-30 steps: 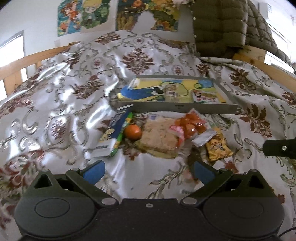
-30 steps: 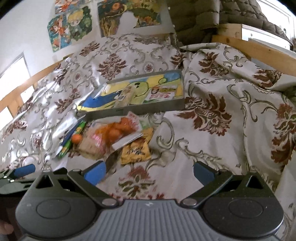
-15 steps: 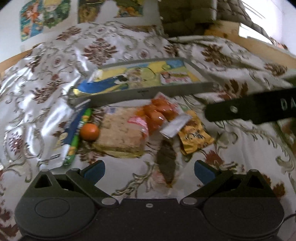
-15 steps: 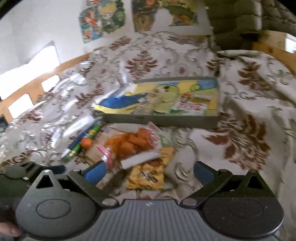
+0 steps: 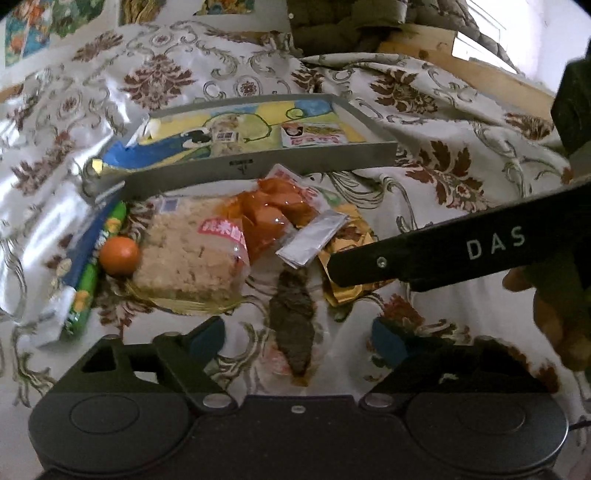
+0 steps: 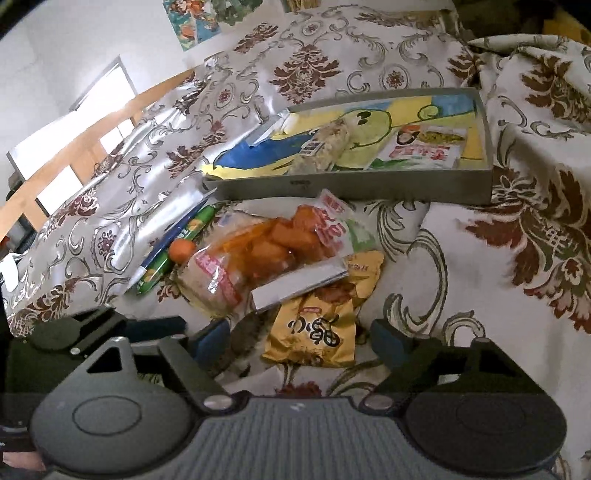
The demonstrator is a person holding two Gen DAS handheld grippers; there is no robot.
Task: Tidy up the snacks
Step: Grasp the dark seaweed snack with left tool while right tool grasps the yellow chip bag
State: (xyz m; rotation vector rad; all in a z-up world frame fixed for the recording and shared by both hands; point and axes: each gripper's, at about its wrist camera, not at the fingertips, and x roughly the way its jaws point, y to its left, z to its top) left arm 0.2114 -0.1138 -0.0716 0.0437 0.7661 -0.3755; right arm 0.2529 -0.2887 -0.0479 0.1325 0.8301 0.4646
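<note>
A pile of snacks lies on the patterned bedspread in front of a grey tray (image 5: 317, 157) (image 6: 354, 190). The pile holds a rice cake pack (image 5: 188, 254), an orange snack bag (image 5: 277, 218) (image 6: 280, 243), a silver sachet (image 5: 314, 240) (image 6: 295, 284), a yellow packet (image 6: 314, 328), a dark dried snack (image 5: 295, 325), a small orange ball (image 5: 119, 251) (image 6: 181, 249) and a green-and-blue tube (image 5: 88, 266). The tray holds a rice bar (image 6: 325, 147) and a red-and-white packet (image 6: 424, 147). My left gripper (image 5: 297, 338) is open just before the dark snack. My right gripper (image 6: 301, 339) is open over the yellow packet.
The right gripper's black arm (image 5: 461, 251) crosses the left wrist view over the yellow packet. A wooden bed rail (image 6: 74, 147) runs at the left. A quilted olive coat (image 5: 343, 26) lies behind the tray. Posters hang on the wall.
Both grippers have moved forward and down toward the snack pile. The right gripper has swung left over the yellow packet. Both stay open.
</note>
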